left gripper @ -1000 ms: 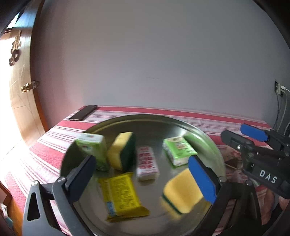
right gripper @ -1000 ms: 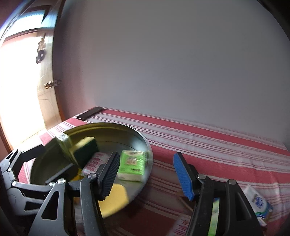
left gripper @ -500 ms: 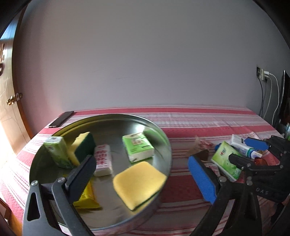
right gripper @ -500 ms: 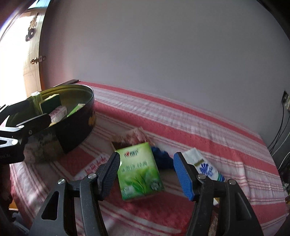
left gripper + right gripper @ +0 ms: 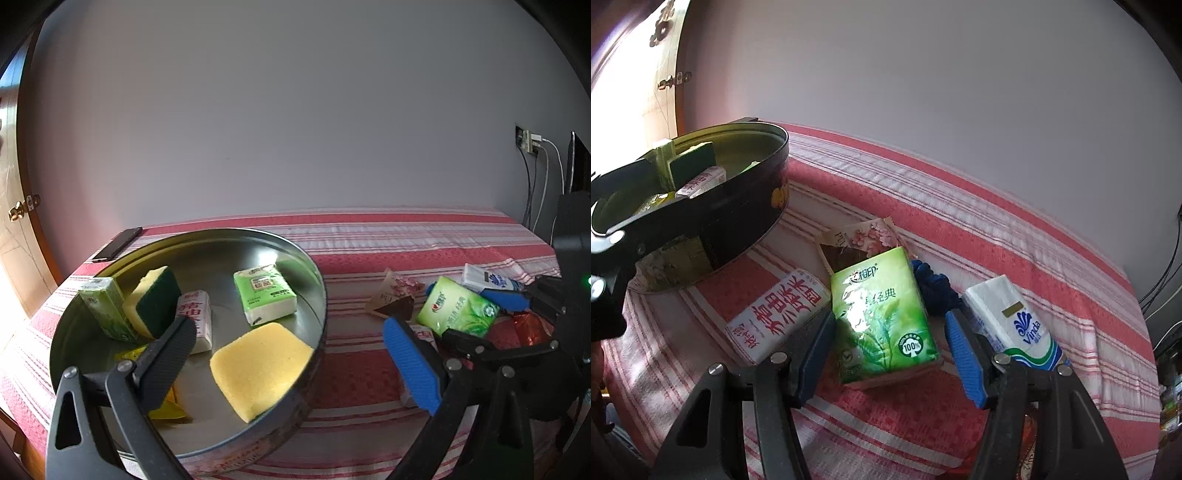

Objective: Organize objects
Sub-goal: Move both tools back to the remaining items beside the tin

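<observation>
Green tissue pack (image 5: 882,317) (between spread fingers (image 5: 964,360))

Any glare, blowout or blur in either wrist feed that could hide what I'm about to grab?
Right wrist view: a glare patch sits on the green tissue pack between the open right gripper fingers; the doorway at top left is blown out; far-right edge smears. Left wrist view: evenly lit and sharp, the round tin bowed by fisheye.

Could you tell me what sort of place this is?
Probably a room in a home: a red-and-white striped tablecloth, a wooden door with brass hardware, and a wall socket with white charger cables.
</observation>
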Motion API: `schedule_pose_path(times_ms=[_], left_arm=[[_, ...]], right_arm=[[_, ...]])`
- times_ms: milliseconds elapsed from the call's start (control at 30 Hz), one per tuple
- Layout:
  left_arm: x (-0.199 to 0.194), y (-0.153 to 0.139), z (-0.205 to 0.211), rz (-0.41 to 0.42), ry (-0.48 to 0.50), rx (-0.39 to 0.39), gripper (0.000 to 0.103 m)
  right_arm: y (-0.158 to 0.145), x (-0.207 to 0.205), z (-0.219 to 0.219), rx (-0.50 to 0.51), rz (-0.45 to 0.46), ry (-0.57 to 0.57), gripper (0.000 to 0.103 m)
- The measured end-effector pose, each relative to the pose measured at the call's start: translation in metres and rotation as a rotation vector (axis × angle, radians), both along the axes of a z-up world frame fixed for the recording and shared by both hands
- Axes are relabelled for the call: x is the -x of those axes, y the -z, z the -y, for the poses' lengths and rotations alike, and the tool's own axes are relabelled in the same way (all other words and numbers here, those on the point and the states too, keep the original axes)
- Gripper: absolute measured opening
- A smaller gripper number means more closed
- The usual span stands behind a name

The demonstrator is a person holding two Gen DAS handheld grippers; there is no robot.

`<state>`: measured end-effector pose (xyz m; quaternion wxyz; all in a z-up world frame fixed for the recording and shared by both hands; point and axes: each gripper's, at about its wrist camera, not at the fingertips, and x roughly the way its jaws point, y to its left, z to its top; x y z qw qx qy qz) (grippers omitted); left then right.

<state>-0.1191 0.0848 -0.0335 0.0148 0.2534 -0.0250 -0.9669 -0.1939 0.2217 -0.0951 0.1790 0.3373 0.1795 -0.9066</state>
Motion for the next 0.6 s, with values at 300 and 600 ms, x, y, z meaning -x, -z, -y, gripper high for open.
schedule_pose_path(times_ms=[300, 600], left_arm=[[-0.005, 0.000, -0.015, -0.007, 0.034, 0.029, 0.103], [-0.009, 0.000, -0.035, -0.011, 0.079, 0.062, 0.103]], right_arm=[[-0.001, -0.002, -0.006, 0.008, 0.005, 0.000, 0.057], [-0.011, -0.006, -0.023, 0.086, -0.034, 0.052, 0.048]])
